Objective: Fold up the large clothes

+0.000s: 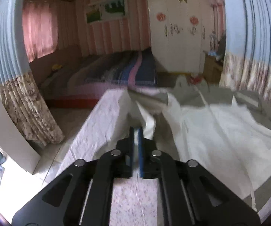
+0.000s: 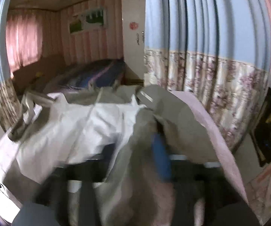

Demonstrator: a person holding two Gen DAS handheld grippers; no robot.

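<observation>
Large white-and-grey cloth garment (image 1: 220,124) spread over pink-flowered sheet covering table (image 1: 105,116), bulk toward far right edge; lifted at two points, likely to carry one side over for fold. Left gripper (image 1: 135,131): blue pads nearly together, pinching white fold near left edge. Right gripper (image 2: 160,146): draped in grey fabric, blurred; closure cannot be judged.
</observation>
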